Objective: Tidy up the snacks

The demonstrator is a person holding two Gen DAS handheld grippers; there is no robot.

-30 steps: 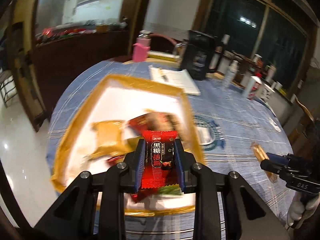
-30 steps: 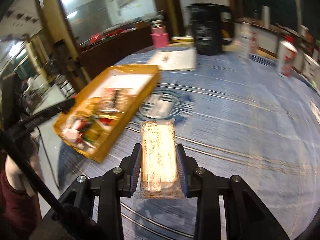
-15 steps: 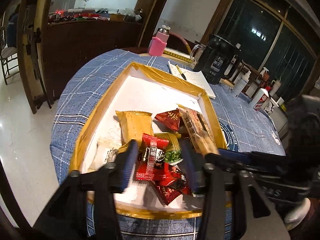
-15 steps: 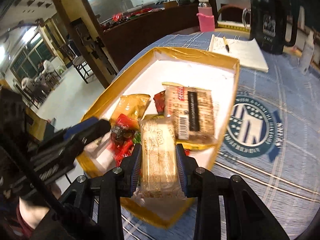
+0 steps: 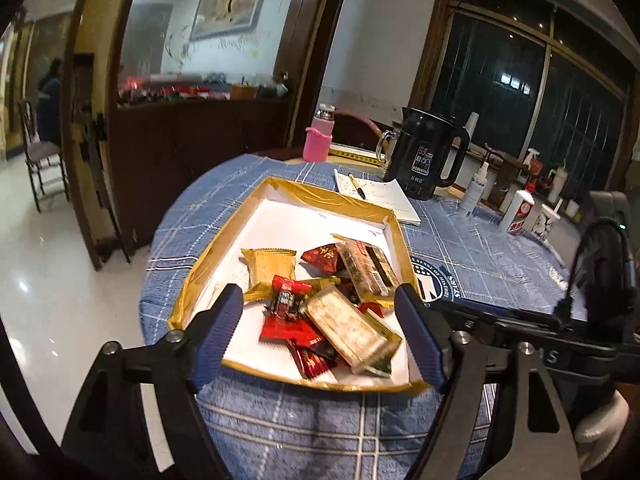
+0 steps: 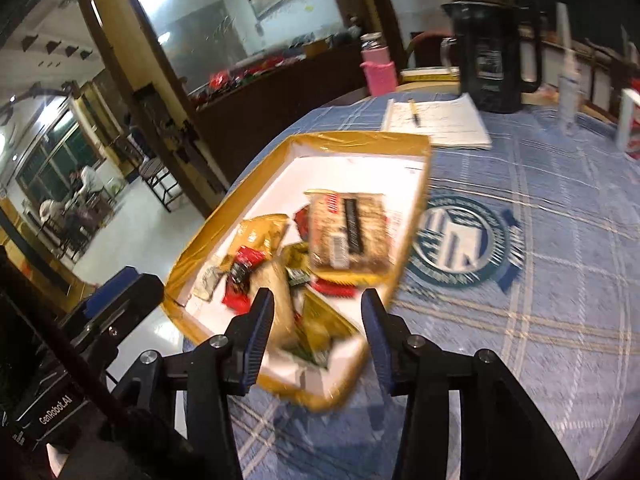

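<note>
Both tongs over gold-rimmed tray on blue checked cloth. Left gripper jaws just opened wide, nothing btwn. Right gripper also just spread, empty. Snack packets piled in tray's near end, incl pale wafer pack.

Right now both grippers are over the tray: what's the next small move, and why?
Probably draw both back from the tray. The left gripper and right gripper have just been opening and grip nothing; the red packet and pale cracker pack already lie among the tray's snacks.
</note>
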